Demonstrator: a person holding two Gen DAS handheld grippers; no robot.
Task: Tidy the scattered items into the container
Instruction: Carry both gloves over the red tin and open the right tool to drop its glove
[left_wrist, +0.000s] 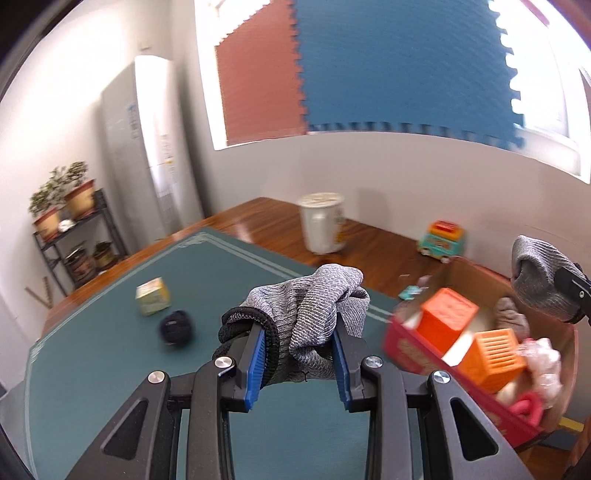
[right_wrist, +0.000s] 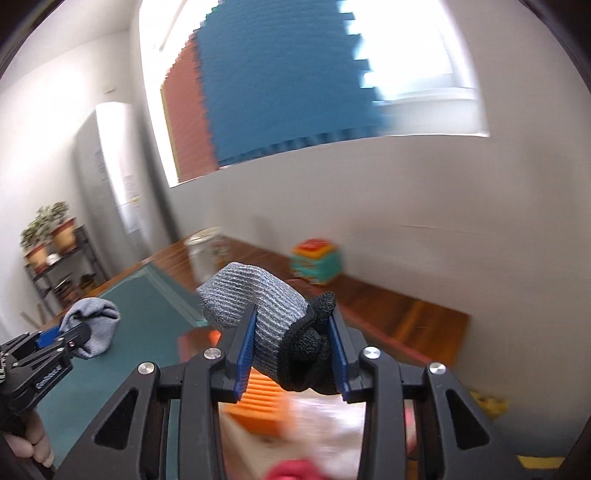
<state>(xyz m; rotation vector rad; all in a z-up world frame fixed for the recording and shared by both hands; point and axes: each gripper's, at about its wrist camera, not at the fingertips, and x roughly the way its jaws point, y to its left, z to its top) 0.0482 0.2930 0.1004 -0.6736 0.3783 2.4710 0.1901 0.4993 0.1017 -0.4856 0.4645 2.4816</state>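
— So where did your two bundles sit relative to the box (left_wrist: 491, 280)?
— Your right tool (right_wrist: 291, 350) was clamped on a grey-and-black sock (right_wrist: 258, 299) directly above the box. Your left tool (left_wrist: 297, 360) pinched a grey sock (left_wrist: 314, 295) over the counter (left_wrist: 92, 350), left of the box, so farther off.

Domestic room, serving as a play or living space: potted plants (left_wrist: 61, 199) sitting on a metal rack (left_wrist: 79, 243), foam puzzle mats (left_wrist: 369, 66) covering the window, toy bus (left_wrist: 441, 242) standing at the tabletop's (left_wrist: 110, 350) far edge.
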